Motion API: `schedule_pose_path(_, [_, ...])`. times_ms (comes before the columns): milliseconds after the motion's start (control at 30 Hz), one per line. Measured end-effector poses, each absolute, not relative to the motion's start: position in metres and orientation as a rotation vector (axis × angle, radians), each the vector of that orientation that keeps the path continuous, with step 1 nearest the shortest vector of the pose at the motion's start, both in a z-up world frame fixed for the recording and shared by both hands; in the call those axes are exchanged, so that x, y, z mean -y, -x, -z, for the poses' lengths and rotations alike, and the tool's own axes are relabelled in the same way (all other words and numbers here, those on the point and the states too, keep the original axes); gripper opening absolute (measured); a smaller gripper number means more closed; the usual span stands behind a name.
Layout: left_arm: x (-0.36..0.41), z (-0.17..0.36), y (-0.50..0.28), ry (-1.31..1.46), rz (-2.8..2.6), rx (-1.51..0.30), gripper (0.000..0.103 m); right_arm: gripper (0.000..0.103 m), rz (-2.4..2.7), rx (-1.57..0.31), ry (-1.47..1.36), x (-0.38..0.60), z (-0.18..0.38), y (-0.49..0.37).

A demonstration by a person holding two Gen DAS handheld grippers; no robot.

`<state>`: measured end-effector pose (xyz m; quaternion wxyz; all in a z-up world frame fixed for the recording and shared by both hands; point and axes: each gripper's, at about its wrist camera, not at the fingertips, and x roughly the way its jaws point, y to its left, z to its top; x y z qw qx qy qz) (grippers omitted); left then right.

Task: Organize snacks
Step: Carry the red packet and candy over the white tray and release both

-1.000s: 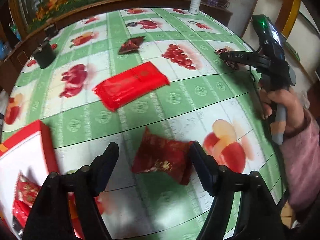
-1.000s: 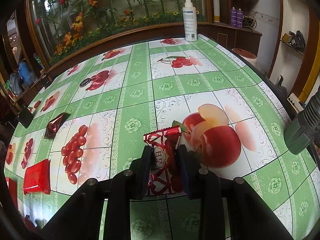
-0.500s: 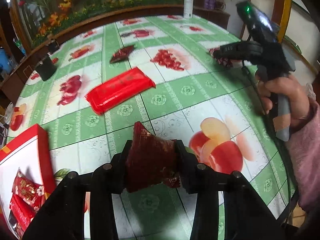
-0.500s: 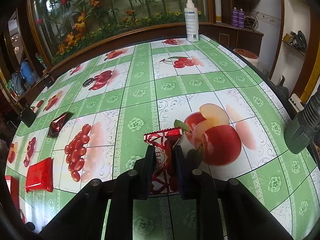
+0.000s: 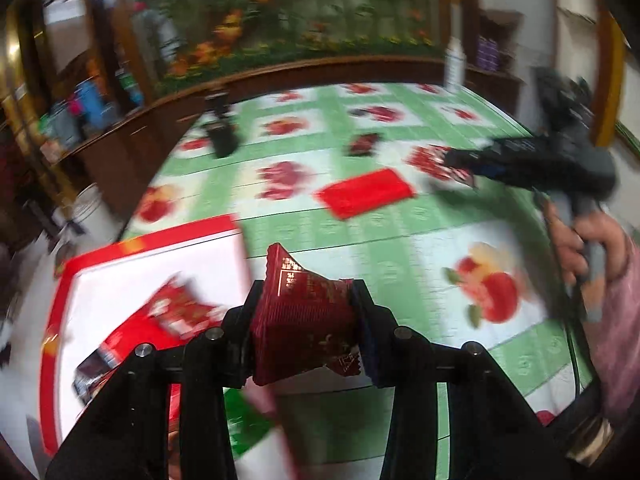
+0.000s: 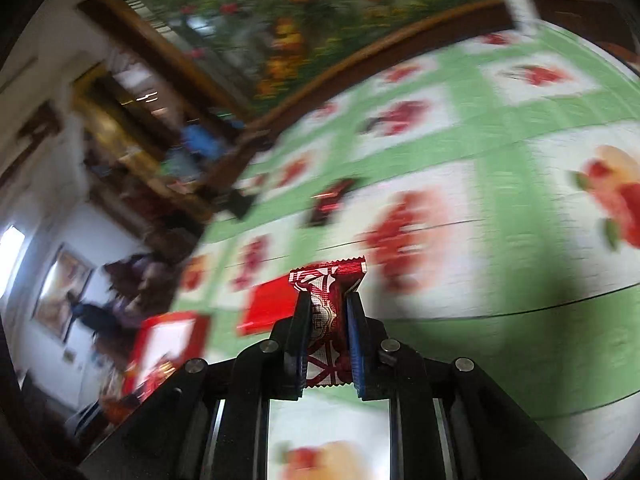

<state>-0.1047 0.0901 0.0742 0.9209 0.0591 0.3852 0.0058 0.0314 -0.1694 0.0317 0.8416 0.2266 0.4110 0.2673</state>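
Both grippers are in the carrying step: each has a snack in hand and the red-rimmed box is the likely destination. The left gripper (image 5: 306,316) has its jaws clamped on a dark red snack packet (image 5: 300,320), held in the air just beside the right edge of the red box (image 5: 152,244), which already holds several red wrappers (image 5: 176,312). The right gripper (image 6: 328,332) has its jaws clamped on a red-and-white candy wrapper (image 6: 326,280), lifted above the green fruit-print table (image 6: 500,184) and well apart from the box. A flat red packet (image 5: 364,192) and a small dark packet (image 5: 363,144) lie loose on the table farther off.

The next move for the left side seems to be shifting left until the packet hangs over the white interior, then letting go low enough that it does not bounce out. The right gripper needs a longer swing across, and the two tools should not crowd the same opening at once.
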Motion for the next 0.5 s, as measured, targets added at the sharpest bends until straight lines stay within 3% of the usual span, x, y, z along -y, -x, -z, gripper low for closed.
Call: schedule_pose_path(500, [-0.188,-0.076,0.144,-0.081,-0.310,-0.724,0.040,0.016,-1.011,-0.810,-0.381,-0.043,-0.060,0.039])
